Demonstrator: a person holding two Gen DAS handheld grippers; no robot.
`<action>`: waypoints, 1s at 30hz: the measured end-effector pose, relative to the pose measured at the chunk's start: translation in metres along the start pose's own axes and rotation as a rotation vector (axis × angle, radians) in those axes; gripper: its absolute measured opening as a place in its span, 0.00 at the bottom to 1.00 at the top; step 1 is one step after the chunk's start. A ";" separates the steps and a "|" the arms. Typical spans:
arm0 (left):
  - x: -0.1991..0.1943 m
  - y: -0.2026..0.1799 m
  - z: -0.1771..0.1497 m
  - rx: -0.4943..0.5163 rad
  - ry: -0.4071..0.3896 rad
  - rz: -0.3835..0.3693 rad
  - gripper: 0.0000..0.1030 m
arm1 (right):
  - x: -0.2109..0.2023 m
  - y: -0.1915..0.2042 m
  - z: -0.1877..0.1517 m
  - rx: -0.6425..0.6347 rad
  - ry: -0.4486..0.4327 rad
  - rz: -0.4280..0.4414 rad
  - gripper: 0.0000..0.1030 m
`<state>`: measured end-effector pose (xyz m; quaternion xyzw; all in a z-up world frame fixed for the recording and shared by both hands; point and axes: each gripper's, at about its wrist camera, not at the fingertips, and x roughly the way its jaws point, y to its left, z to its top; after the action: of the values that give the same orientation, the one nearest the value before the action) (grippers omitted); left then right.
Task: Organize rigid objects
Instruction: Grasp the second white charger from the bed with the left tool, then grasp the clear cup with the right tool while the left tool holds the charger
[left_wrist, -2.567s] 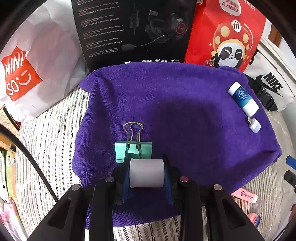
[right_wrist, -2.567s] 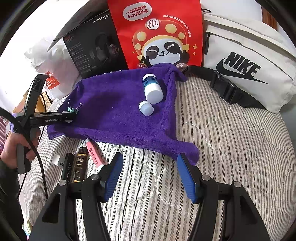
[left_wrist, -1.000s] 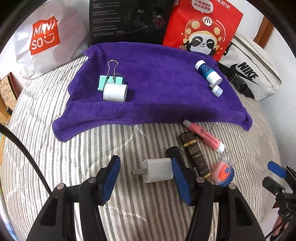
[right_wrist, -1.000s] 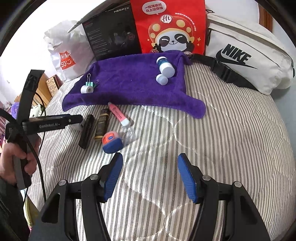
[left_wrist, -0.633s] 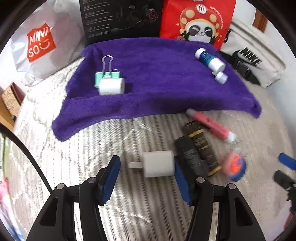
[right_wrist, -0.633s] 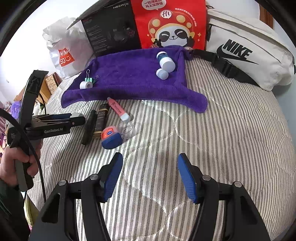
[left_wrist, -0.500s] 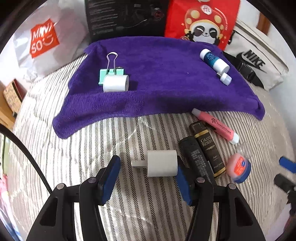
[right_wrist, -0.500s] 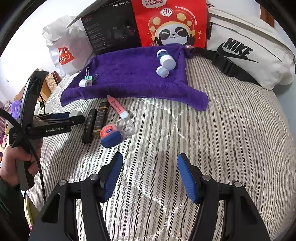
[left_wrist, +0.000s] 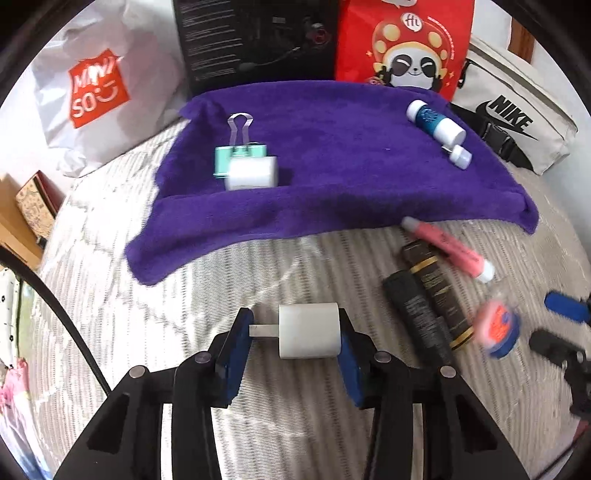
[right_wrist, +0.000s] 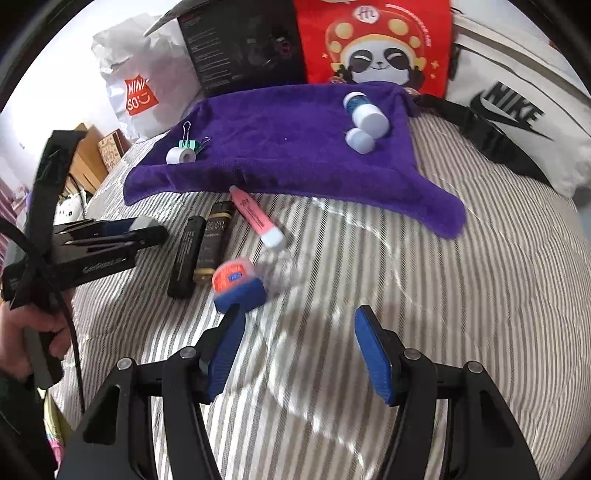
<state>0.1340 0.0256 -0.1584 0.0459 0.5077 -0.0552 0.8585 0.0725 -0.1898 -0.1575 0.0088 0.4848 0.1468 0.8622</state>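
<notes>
While the left gripper closes, a white USB charger plug lies crosswise between its blue pads on the striped quilt, near the quilt's front edge and in front of the purple towel. The plug is a short, rounded white block with a flat metal prong projecting from its left end; the right pad sits against the block's flat end and the left pad meets the prong tip, so the jaws appear clamped on it end to end. To the right of the plug lie a black tube and a dark tube with gold bands side by side, a pink tube with a white cap at the towel's front edge, and a small blue jar with an orange lid, blurred in both views. On the towel, a white roll rests against a mint binder clip near the left edge; a blue-and-white bottle and a small white cap lie near the right rear corner. The right gripper hangs over bare quilt with its fingers well apart and nothing between them, the jar just beyond its left fingertip. A hand grips the left tool's handle.
</notes>
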 end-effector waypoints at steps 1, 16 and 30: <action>0.000 0.004 -0.002 -0.009 0.002 -0.005 0.40 | 0.003 0.001 0.002 -0.007 0.004 -0.003 0.59; -0.002 0.018 -0.011 -0.039 -0.008 -0.043 0.40 | 0.018 0.006 0.010 -0.085 -0.027 -0.057 0.58; -0.003 0.018 -0.012 -0.052 -0.020 -0.042 0.40 | 0.033 0.017 0.012 -0.148 -0.065 -0.053 0.26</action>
<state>0.1248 0.0452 -0.1607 0.0125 0.5012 -0.0605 0.8631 0.0946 -0.1638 -0.1756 -0.0631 0.4445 0.1593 0.8792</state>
